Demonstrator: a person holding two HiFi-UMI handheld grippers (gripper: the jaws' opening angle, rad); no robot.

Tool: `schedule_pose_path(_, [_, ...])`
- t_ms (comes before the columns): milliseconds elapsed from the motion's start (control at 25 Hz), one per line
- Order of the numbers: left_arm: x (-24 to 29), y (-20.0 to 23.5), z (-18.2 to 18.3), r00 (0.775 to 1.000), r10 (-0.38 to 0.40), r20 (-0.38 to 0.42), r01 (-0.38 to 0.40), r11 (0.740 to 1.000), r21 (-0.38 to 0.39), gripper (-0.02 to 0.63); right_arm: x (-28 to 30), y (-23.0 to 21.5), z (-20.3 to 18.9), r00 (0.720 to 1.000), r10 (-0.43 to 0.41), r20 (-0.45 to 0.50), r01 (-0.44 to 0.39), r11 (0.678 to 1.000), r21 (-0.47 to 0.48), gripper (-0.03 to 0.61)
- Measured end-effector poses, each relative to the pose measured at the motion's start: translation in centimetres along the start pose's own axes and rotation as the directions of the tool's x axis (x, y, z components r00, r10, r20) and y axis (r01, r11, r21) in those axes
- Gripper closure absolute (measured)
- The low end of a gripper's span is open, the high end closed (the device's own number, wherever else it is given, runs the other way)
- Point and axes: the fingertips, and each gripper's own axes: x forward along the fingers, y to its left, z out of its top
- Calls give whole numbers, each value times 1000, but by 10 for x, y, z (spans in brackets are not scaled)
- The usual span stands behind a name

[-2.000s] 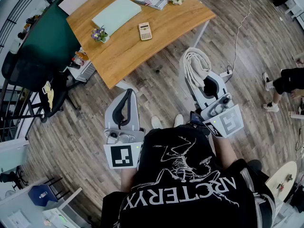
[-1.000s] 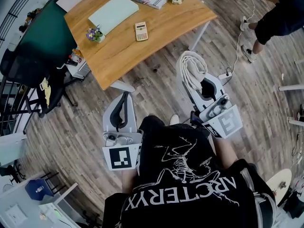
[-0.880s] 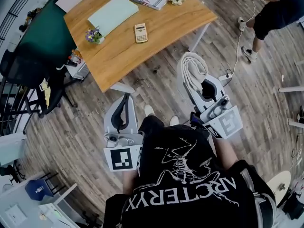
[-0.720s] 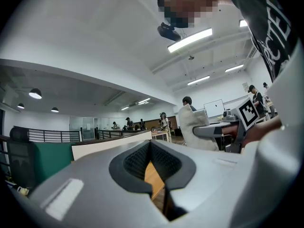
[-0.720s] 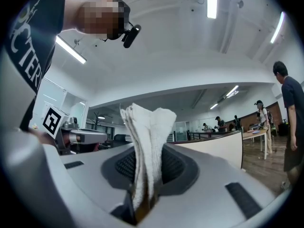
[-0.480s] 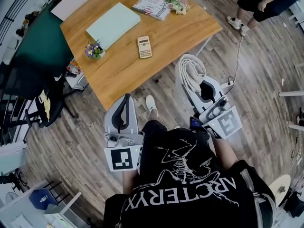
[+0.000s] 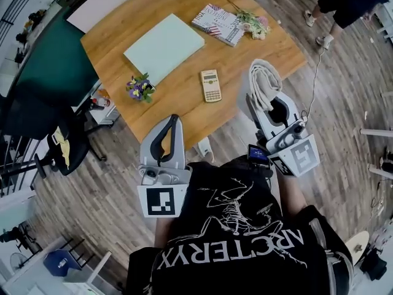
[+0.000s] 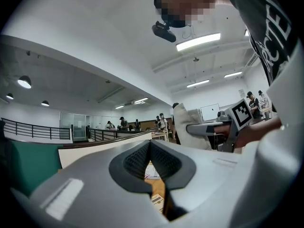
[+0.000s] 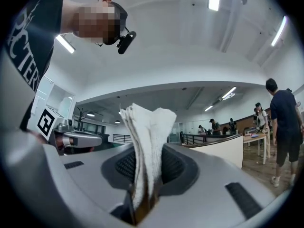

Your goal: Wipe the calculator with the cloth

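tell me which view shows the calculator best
The head view: the calculator lies whole on the wooden table. The left gripper view shows only slivers of the table past its jaws, too little to tell. The right gripper view shows none of it, just the cloth in its jaws.

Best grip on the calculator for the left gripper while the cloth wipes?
Pinch the calculator by its long edges at the near end, left gripper coming from above. It lies flat, face up, short end toward the person; that should leave most of its face free for the cloth.
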Motion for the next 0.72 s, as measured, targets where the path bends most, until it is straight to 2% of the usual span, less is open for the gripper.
schedule_pose_path(200, [29,20,-10,999,-19,-31,19,1000,-12,604,45,-11,13,1000,10,12,-10,1000,3,484])
schedule_pose_path(320, [46,24,-12,1000,-9,-30,9,1000,-19,604,55,-22,6,1000,28,10,-28,1000,-2,485])
schedule_pose_path(400, [53,23,-14,999,3,-42,-4,1000,-24,604,52,-31,-16,999,38,-35,-39,999,-18,484])
schedule_pose_path(480, [57,23,-16,998,18,-53,-19,1000,-24,604,57,-38,-39,990,62,-124,-69,996,-55,484])
schedule_pose_path(560, [62,22,-16,998,32,-59,-33,999,-20,604,67,-44,-65,962,99,-253,-127,987,-95,484])
schedule_pose_path(640, [65,21,-15,997,50,-59,-51,999,-19,604,79,-50,-94,917,143,-371,-201,972,-122,485])
schedule_pose_path(720, [62,20,-15,995,71,-68,-72,997,-18,604,91,-52,-127,872,195,-448,-283,949,-139,485])
